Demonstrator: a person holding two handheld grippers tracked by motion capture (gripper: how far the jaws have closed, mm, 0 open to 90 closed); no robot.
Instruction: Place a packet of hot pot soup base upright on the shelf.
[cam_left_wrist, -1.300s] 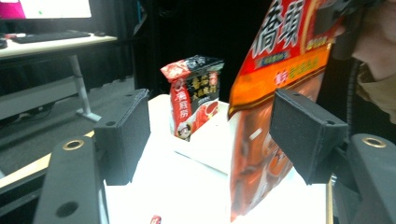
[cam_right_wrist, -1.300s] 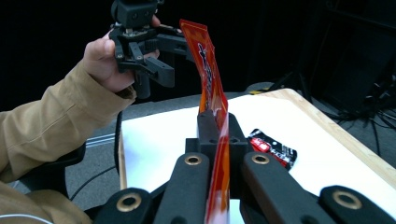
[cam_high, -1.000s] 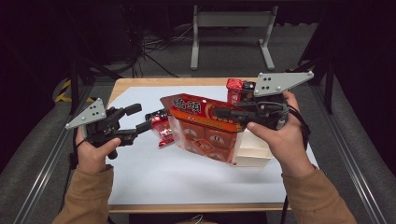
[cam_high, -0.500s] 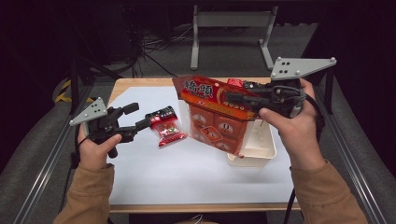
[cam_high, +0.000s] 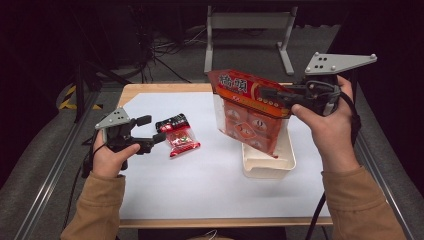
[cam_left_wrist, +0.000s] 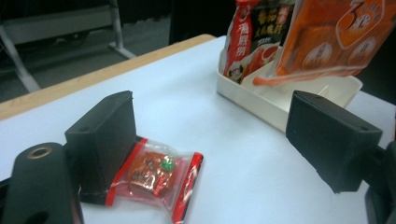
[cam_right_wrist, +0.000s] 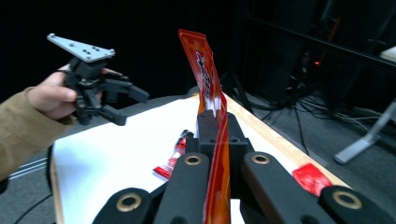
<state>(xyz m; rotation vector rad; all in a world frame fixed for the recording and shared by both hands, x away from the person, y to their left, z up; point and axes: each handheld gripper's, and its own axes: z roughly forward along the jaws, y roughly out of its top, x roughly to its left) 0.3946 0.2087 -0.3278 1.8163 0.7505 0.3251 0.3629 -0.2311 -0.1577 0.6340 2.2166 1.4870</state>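
Snack packet (cam_high: 178, 136): flat on table (cam_high: 200, 190), between left tongs' (cam_high: 151, 131) wide-open jaws, which have just been opening
Right tongs (cam_high: 272, 95): clamped on orange bag (cam_high: 247, 117) over white tray (cam_high: 267, 162)
Tip: drop lower, pinch the packet's middle

grey metal stand (cam_high: 248, 30) beyond the white-topped table (cam_high: 200, 190)

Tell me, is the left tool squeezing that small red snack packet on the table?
No: the left tool stands open, its far pad well clear of the small red packet lying flat on the white table.
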